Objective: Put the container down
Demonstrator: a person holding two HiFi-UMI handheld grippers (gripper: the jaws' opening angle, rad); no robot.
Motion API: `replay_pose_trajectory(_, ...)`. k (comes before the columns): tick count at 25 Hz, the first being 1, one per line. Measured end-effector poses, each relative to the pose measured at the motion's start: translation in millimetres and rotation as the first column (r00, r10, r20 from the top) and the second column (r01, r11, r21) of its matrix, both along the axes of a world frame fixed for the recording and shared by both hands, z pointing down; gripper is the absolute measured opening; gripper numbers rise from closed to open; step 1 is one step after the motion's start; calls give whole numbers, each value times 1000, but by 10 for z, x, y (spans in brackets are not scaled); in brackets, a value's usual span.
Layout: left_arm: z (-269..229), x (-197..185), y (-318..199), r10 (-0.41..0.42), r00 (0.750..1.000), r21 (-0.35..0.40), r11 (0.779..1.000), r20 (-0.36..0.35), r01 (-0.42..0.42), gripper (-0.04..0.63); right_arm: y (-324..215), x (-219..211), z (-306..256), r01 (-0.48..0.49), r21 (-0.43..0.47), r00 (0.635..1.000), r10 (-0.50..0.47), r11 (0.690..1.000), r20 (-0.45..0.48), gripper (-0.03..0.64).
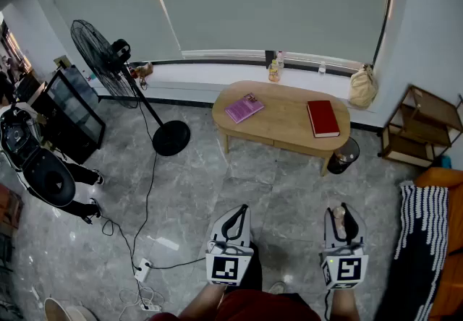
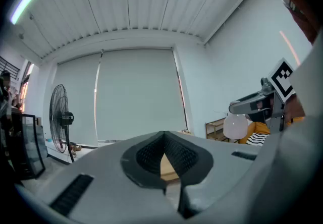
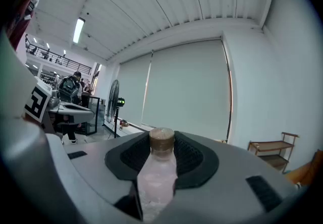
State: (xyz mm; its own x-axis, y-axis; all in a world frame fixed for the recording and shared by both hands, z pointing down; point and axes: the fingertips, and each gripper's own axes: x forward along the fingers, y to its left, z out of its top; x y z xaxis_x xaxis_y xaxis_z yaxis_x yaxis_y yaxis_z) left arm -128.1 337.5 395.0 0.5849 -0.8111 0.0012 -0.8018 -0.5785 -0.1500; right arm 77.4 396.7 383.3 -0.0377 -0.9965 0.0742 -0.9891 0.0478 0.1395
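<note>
The container is a small clear bottle [image 3: 157, 177] with pale pink contents and a brown cap. It stands upright between the dark pads of my right gripper [image 3: 162, 140], which is shut on it. In the head view the bottle [image 1: 338, 220] shows inside the right gripper [image 1: 341, 209] at the lower right, over the grey marble floor. My left gripper [image 1: 239, 209] hangs beside it at the lower middle. Its jaws [image 2: 164, 134] meet at the tips with nothing between them. An oval wooden table [image 1: 282, 124] stands ahead of both grippers.
A pink book [image 1: 244, 108] and a red book [image 1: 323, 118] lie on the table. A black bin [image 1: 343, 155] sits at its right end. A standing fan [image 1: 108, 59] and cables with a power strip [image 1: 142, 269] are left; a wooden shelf [image 1: 419, 128] and striped cushion [image 1: 427, 240] right.
</note>
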Motion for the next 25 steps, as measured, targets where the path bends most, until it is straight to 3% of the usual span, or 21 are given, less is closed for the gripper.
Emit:
replay_pose_trajectory(5,-197,-39,777,-4,1000,17,1000,3,3,6,765,-38,-149,-1,1,1000,1,1000,24,141)
replay_pose_trajectory(9,-283,-65,1006,-9,1000,25,1000,-9,9,6,1003,-24,-175,-17,2,999,17,1000,44,141)
replay_pose_trajectory(17,-432,-109,892,-15,999,41,999,-38,17,6,916,-49,-209,-3,0,997,3,1000,72,141)
replay_pose_trajectory(25,-485,-71,319,-15,999,59,998,-49,18,6,378,22,-324,-2,12,999,2,1000,42,141)
